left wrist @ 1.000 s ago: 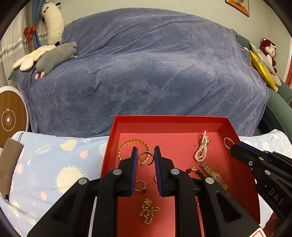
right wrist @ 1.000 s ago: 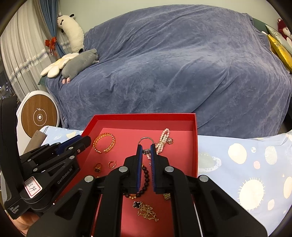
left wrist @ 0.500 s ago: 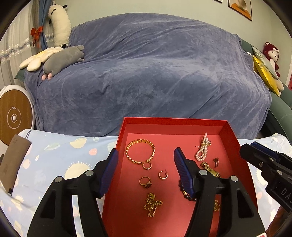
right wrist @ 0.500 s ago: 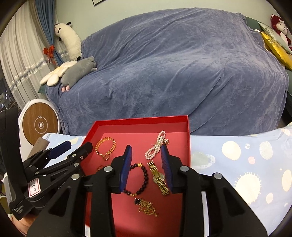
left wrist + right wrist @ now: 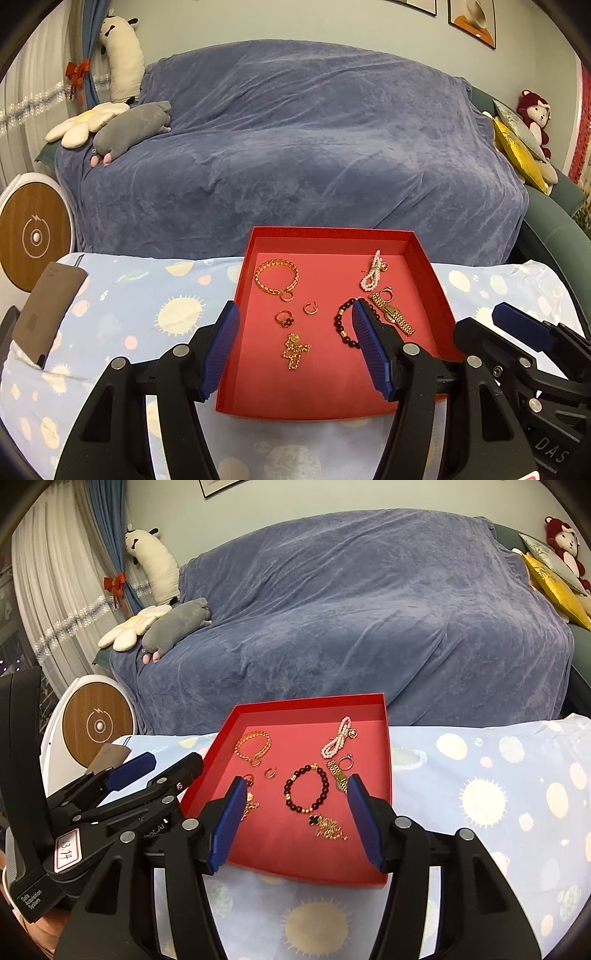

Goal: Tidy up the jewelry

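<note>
A red tray (image 5: 424, 266) (image 5: 386, 760) lies on a sun-patterned cloth and holds several jewelry pieces: a gold chain bracelet (image 5: 276, 280) (image 5: 254, 746), a pearl strand (image 5: 372, 275) (image 5: 337, 740), a dark bead bracelet (image 5: 341, 325) (image 5: 306, 790), a gold watch (image 5: 393, 318) (image 5: 338, 775), small rings (image 5: 284, 318) and a gold chain (image 5: 295, 350) (image 5: 328, 827). My left gripper (image 5: 295, 349) is open and empty above the tray's near half. My right gripper (image 5: 295, 818) is open and empty over the tray's near edge. Each gripper shows in the other's view.
A sofa under a blue-grey cover (image 5: 295, 147) stands behind the table with plush toys (image 5: 129, 127) and yellow cushions (image 5: 517, 158). A round white and wood device (image 5: 33, 232) stands at left. A brown card (image 5: 46, 314) lies on the cloth at left.
Both grippers were shut low over the tray a second ago. Both have opened wide and pulled back and up, letting go of the pieces now lying in the tray.
</note>
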Action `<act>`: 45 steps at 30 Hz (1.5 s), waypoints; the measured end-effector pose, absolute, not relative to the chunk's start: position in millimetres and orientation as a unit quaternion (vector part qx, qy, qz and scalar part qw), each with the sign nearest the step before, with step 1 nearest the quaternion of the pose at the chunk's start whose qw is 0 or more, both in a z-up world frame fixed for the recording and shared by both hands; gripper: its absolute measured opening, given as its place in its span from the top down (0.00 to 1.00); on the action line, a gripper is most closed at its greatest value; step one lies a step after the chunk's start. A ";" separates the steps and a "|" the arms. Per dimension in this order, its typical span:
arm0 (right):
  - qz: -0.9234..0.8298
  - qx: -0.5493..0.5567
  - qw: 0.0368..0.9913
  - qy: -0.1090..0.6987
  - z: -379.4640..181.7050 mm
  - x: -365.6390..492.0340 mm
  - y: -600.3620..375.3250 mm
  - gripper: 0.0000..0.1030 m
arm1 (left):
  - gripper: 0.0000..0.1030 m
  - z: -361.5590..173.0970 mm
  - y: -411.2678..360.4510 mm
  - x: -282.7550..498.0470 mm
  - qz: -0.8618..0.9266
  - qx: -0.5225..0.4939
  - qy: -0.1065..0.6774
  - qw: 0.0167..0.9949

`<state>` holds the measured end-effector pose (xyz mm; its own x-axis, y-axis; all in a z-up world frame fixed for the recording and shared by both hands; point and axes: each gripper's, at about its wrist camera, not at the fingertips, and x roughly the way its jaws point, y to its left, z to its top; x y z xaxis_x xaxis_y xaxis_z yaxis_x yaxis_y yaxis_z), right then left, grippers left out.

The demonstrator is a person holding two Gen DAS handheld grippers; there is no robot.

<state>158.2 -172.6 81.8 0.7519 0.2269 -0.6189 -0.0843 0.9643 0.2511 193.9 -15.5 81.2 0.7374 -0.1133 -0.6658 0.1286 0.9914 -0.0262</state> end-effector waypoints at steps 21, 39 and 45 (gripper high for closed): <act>0.041 0.093 0.931 0.350 60.4 99.3 -173.7 0.21 | 0.36 56.1 5.7 134.6 -0.046 0.011 0.370 0.928; 0.026 0.065 0.934 0.350 49.9 86.9 -165.9 0.08 | 0.31 35.0 10.7 126.0 -0.020 0.016 0.406 0.914; 0.029 0.060 0.934 0.350 48.3 84.4 -159.4 0.08 | 0.31 35.3 11.2 122.9 -0.012 0.008 0.405 0.914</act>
<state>84.4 -159.4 48.3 0.7536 0.0967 -0.6502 -0.0131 0.9911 0.1322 122.9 11.2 35.3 0.6720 -0.0147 -0.7404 0.0283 0.9996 0.0058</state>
